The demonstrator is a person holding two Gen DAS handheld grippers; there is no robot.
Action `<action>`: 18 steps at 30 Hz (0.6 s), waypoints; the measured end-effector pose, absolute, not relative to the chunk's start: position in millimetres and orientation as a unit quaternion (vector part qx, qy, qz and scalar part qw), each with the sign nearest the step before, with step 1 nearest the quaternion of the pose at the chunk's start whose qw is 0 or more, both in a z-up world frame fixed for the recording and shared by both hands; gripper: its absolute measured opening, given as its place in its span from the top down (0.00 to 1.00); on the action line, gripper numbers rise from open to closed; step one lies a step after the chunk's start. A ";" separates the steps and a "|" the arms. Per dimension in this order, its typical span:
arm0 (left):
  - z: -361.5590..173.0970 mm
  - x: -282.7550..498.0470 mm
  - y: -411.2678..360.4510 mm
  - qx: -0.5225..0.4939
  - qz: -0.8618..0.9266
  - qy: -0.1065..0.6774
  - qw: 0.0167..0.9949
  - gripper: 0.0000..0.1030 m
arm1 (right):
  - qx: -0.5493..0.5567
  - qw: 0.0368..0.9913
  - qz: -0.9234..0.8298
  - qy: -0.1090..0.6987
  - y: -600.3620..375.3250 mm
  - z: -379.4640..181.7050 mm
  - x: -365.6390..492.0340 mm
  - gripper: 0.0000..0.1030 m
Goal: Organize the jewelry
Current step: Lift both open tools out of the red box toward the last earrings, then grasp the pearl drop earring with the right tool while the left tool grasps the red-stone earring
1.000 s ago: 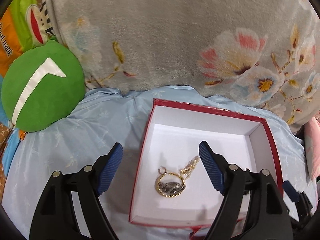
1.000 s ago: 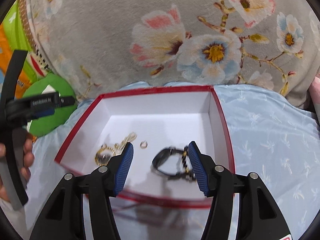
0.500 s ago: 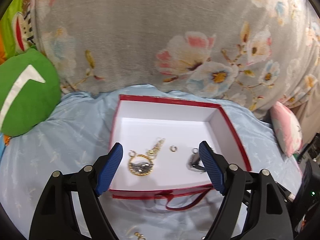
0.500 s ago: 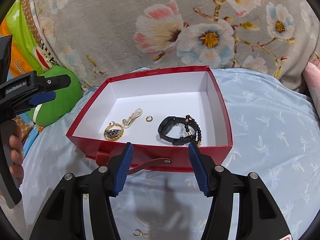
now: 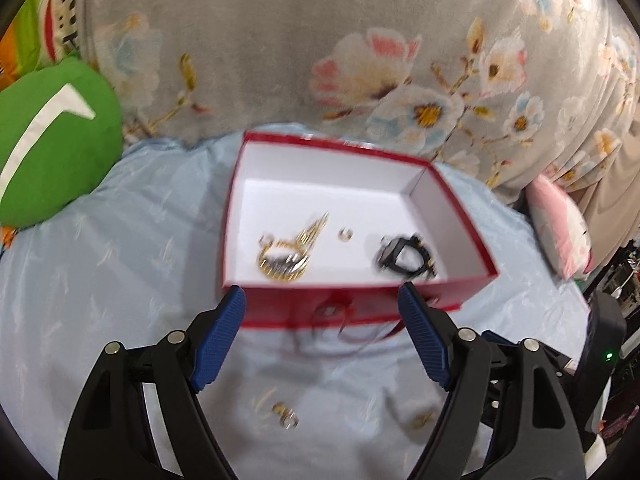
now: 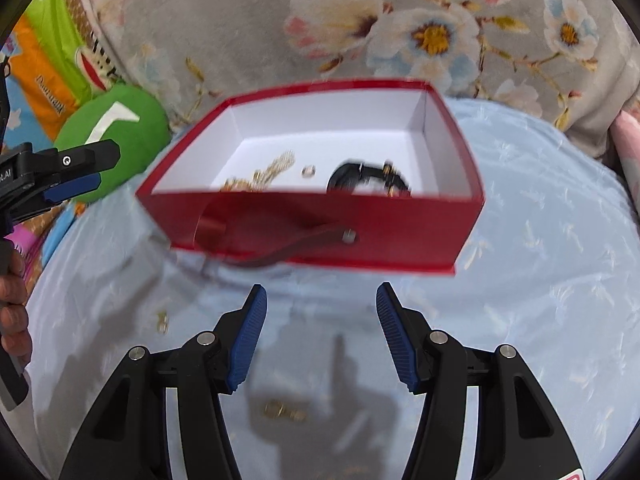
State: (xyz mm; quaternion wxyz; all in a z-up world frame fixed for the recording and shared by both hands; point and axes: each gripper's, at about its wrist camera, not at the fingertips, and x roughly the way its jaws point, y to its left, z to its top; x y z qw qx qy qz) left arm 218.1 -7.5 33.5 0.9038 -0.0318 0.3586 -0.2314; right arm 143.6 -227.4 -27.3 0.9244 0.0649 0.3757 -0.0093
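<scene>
Inside box [image 5: 452, 216], necklace [image 5: 292, 252] (diagonal, blurred).

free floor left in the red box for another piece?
Yes: the back half of the red box floor, up to the far wall, is bare. The front strip is crowded: gold pendant necklace left, small ring middle, black bracelet right.

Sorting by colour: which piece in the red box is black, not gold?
The black bracelet, at the box's right end. The pendant chain at the left and the small ring in the middle are both gold.
</scene>
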 end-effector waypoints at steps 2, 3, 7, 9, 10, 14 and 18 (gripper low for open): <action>17.4 210.5 -3.9 -0.024 -0.220 0.377 0.900 0.26 | 0.063 0.917 -0.004 0.393 -220.6 -40.8 136.3 0.45; 7.4 206.9 -2.5 -0.021 -0.213 0.388 0.896 0.26 | 0.063 0.914 -0.001 0.401 -217.7 -46.8 133.3 0.45; -25.2 200.4 -4.3 -0.006 -0.184 0.424 0.887 0.26 | 0.065 0.902 0.007 0.427 -206.7 -68.5 124.4 0.45; -37.6 198.4 -6.0 0.000 -0.174 0.436 0.883 0.26 | 0.061 0.900 0.007 0.432 -203.0 -73.6 121.9 0.45; -42.8 197.6 -6.4 0.001 -0.173 0.441 0.881 0.26 | 0.059 0.899 0.007 0.434 -201.0 -76.4 120.7 0.45; -56.8 198.2 -9.6 0.001 -0.166 0.454 0.875 0.27 | 0.057 0.896 0.007 0.440 -197.7 -82.6 118.3 0.46; -68.5 198.7 -16.6 0.020 -0.154 0.466 0.871 0.31 | 0.050 0.894 0.008 0.445 -193.8 -86.9 119.6 0.53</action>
